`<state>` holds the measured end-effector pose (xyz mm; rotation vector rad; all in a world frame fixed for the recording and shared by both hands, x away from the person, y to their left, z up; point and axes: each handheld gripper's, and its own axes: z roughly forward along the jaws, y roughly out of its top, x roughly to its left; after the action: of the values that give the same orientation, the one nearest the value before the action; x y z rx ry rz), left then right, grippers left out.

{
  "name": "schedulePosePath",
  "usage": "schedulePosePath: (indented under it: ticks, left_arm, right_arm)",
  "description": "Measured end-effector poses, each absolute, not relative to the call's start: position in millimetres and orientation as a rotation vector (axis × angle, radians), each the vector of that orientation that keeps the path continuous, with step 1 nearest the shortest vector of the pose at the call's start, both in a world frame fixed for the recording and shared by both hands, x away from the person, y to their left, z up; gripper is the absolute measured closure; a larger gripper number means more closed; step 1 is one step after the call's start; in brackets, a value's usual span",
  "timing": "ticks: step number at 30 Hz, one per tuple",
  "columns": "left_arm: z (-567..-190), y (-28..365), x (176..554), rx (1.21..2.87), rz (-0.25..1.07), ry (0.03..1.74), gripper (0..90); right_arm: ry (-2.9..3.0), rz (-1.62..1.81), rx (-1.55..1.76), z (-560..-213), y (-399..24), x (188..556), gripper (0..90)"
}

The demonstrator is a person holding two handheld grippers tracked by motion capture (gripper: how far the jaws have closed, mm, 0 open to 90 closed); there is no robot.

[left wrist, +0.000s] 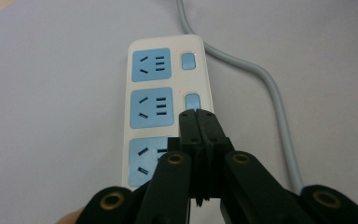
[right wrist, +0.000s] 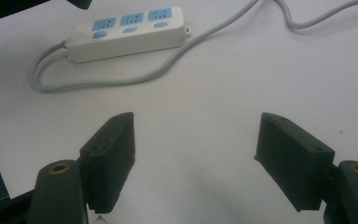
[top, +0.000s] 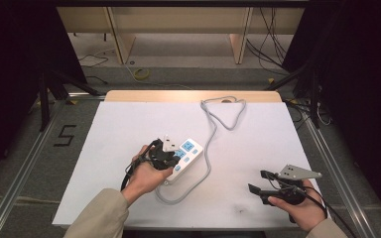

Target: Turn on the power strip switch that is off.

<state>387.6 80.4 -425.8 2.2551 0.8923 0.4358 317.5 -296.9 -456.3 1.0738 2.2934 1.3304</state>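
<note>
A white power strip (top: 186,151) with three blue sockets and blue switches lies near the middle of the white table. My left gripper (top: 172,158) hovers over it, held by the person's left hand. In the left gripper view my left gripper (left wrist: 196,114) is shut with nothing between its jaws. Its tips sit at the near edge of the middle switch (left wrist: 192,101) of the power strip (left wrist: 165,107); contact cannot be told. My right gripper (top: 259,181) rests open at the front right, well away from the strip. In its own view the right gripper (right wrist: 196,140) gapes wide over bare table, with the power strip (right wrist: 130,32) farther off.
The strip's grey cable (top: 209,163) loops from the strip's near end round its right side and runs up to the table's far edge (top: 193,95). A black "5" (top: 65,135) marks the floor at the left. Metal rails (top: 22,168) flank the table.
</note>
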Motion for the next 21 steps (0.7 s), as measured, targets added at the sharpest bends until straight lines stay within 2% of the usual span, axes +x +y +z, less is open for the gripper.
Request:
schedulePosePath:
  ticks: [21]
  left_arm:
    - [-440.0,68.0,395.9,2.330,0.392,0.907,89.9]
  right_arm:
    - [2.296,1.330,1.070,-456.4,-297.0,317.5,28.6]
